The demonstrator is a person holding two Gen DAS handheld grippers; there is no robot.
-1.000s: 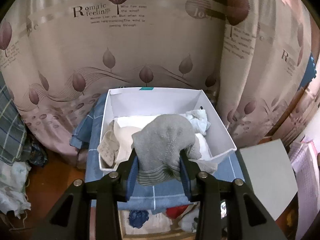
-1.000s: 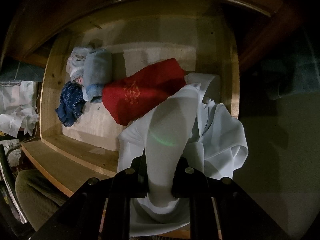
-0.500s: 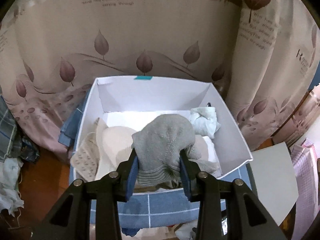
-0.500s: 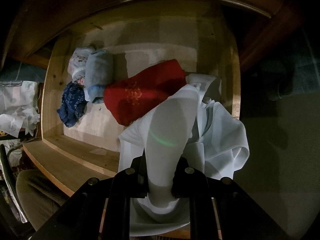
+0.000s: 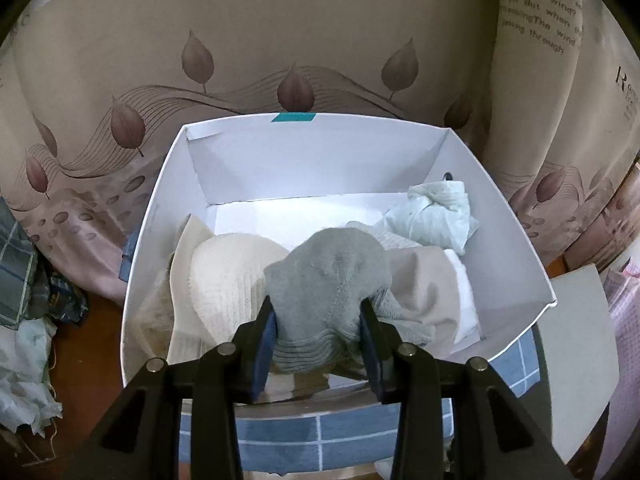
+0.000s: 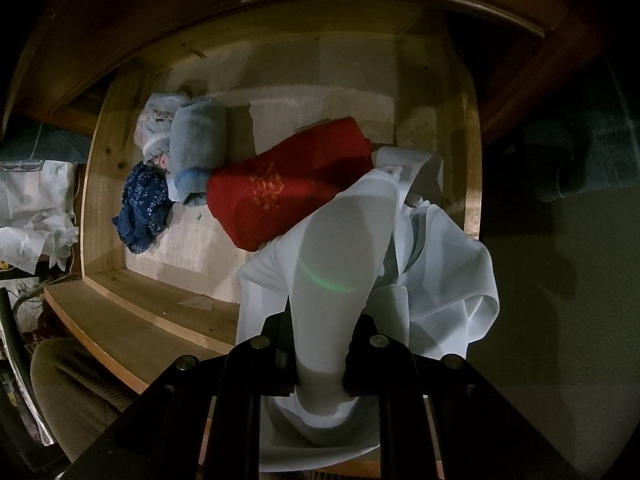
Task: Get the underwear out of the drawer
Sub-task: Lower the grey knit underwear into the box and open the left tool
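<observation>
My left gripper (image 5: 318,320) is shut on a grey knitted garment (image 5: 328,276) and holds it over the near part of a white box (image 5: 148,240). Inside the box lie a cream garment (image 5: 224,276), a beige garment (image 5: 424,280) and a knotted pale green one (image 5: 436,216). My right gripper (image 6: 320,320) is shut on a white garment (image 6: 432,280) above the front right corner of an open wooden drawer (image 6: 100,184). The drawer holds a folded red cloth (image 6: 288,184), a rolled light blue cloth (image 6: 196,140), a dark blue patterned piece (image 6: 142,208) and a pale floral piece (image 6: 154,124).
The box rests on a blue checked cloth (image 5: 320,432) in front of a leaf-print curtain (image 5: 280,40). A grey board (image 5: 576,360) lies right of the box. Crumpled clothes (image 5: 20,360) lie at the left on the floor. The drawer's front edge (image 6: 132,328) runs below left.
My left gripper moved forward and down with the grey garment, now over the box's inside. My right gripper and the white garment have hardly moved.
</observation>
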